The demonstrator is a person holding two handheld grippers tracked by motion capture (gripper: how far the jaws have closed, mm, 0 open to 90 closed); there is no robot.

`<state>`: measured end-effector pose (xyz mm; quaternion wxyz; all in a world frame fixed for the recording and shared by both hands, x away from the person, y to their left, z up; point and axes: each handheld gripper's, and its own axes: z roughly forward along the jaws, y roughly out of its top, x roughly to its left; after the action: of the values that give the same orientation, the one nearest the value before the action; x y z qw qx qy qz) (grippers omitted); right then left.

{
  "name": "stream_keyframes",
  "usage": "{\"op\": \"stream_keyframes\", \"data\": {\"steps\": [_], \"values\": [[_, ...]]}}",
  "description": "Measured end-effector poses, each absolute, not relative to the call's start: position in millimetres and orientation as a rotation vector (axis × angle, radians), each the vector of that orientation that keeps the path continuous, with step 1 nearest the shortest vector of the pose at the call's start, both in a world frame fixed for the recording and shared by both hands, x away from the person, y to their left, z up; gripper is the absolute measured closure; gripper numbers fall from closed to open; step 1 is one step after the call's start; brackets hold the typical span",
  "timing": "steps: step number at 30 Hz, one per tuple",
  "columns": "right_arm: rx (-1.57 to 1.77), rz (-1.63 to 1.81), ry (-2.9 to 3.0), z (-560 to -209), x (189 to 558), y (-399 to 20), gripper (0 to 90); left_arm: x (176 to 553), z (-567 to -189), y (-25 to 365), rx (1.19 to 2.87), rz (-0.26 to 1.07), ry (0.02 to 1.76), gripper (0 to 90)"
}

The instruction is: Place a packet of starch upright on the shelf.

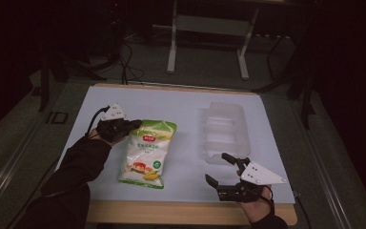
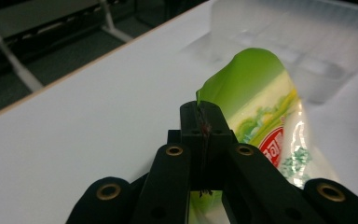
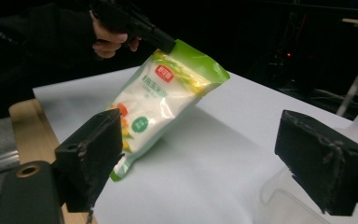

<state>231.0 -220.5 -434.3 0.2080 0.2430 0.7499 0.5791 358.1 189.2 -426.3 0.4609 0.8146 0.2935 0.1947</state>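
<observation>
Left gripper [image 1: 134, 125] was clamped on the green top corner of the bag [image 1: 145, 153], lifting that end while the bottom edge apparently rested on the table [image 1: 181, 105]. Right gripper [image 1: 223, 168] stood with jaws apart near the front edge, just beside the clear tray [image 1: 224, 131]

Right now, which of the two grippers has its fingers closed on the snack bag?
The left gripper: its fingers pinch the green top edge of the snack bag, lifting that end. The right gripper sits apart near the clear plastic tray, its fingers spread wide on nothing.
</observation>
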Motion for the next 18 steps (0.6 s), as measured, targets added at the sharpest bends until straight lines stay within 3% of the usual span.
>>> {"op": "stream_keyframes", "data": {"steps": [10,18], "values": [[0.665,1.670,2.195,-423.1,270.7,-186.6,22.6,326.1,-406.2,191.4,1.971,0.491,0.631,90.0],[0.619,1.657,2.259,-424.7,300.3,-141.7,20.1,309.6,-399.5,188.2,1.945,0.477,0.580,90.0]]}}
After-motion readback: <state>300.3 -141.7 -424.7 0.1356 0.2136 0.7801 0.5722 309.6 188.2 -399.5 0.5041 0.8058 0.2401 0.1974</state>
